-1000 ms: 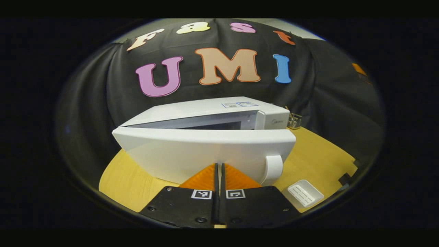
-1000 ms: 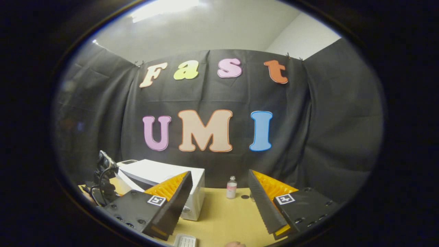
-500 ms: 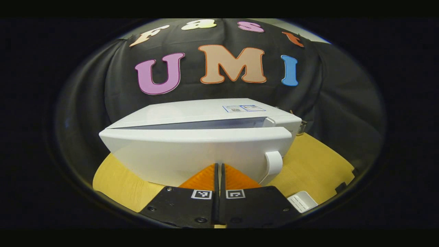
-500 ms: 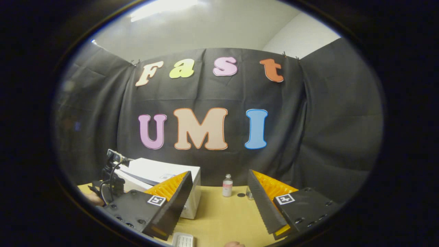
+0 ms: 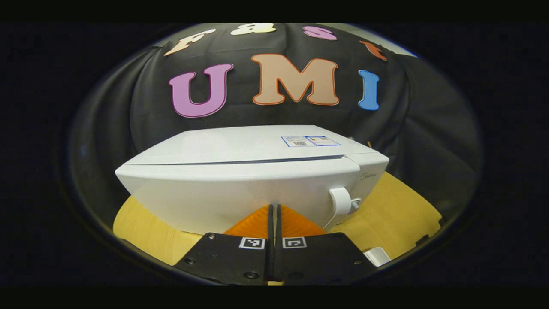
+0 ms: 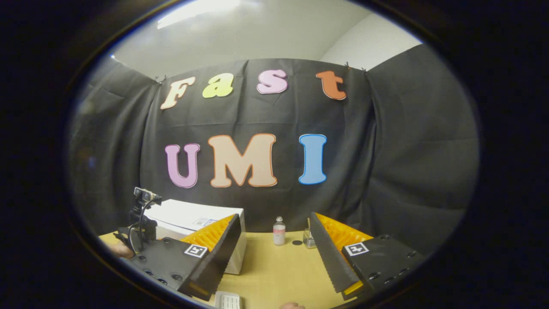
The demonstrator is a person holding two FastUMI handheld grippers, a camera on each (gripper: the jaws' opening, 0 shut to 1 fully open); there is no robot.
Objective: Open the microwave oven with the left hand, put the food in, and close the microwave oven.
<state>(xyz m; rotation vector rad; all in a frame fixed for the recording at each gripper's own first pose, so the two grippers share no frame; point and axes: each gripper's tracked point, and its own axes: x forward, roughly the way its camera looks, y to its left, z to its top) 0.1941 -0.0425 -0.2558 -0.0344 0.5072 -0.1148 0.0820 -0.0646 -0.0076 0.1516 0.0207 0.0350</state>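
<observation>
In the left gripper view, the left gripper (image 5: 273,214) had its fingers pressed together with nothing between them, the tips right against the white door (image 5: 240,193) of the microwave oven (image 5: 257,146). The door sat almost flush with the body, only a thin dark seam showing, its handle (image 5: 341,204) off to the right.

In the right gripper view, the right gripper (image 6: 274,246) stood wide apart and empty above the yellow table (image 6: 279,274). The microwave oven (image 6: 193,216) sat at the left, a small bottle (image 6: 279,231) behind.
</observation>
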